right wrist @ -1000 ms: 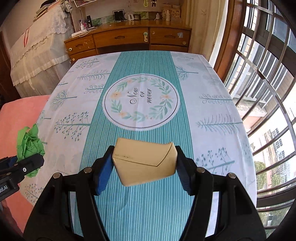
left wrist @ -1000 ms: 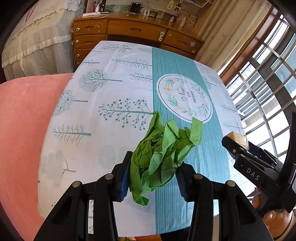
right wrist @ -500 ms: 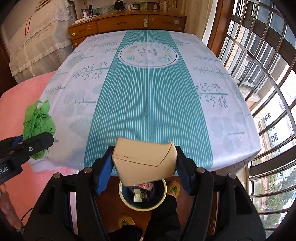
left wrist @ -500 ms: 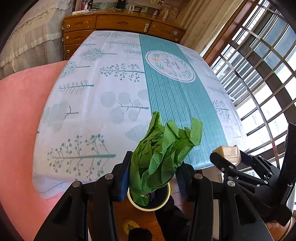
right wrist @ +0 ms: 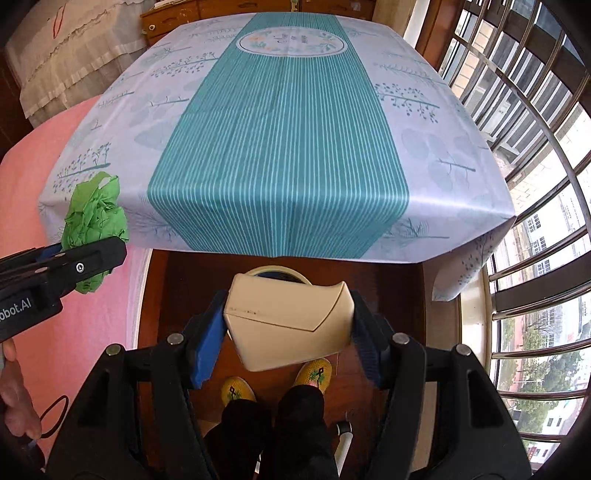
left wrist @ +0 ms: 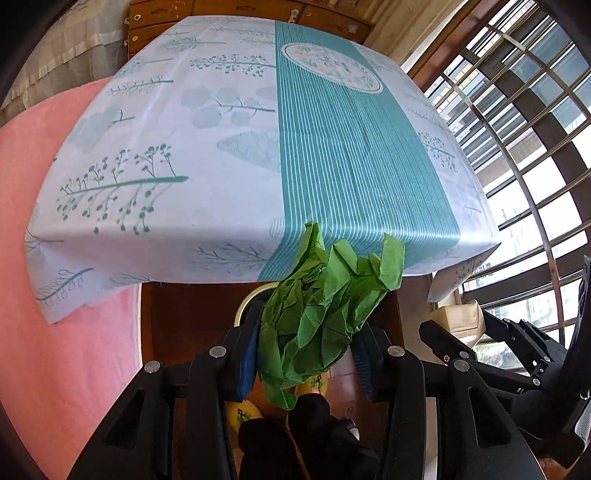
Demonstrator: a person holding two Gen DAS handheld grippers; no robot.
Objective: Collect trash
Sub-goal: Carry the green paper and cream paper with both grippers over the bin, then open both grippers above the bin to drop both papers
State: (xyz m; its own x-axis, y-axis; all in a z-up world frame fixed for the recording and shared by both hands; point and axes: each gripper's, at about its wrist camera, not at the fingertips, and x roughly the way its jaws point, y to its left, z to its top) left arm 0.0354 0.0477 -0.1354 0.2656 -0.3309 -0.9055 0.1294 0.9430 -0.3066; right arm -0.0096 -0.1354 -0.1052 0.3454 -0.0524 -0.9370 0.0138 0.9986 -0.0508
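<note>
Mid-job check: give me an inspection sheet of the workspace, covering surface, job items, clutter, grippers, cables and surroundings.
Surface: table under a teal-striped cloth, nothing seen on top.
Job's things: crumpled green paper and cream box, both off the table; bin on the floor, mostly hidden.
Clutter: nothing seen.
Grippers: left gripper jaws clamp the paper; right gripper jaws clamp the box.
Cables: thin dark loop at lower left of the right view.
Surroundings: window bars, wooden dresser, pink cover.

Bin [right wrist: 275, 272] on floor, before table [right wrist: 280, 147]
</note>
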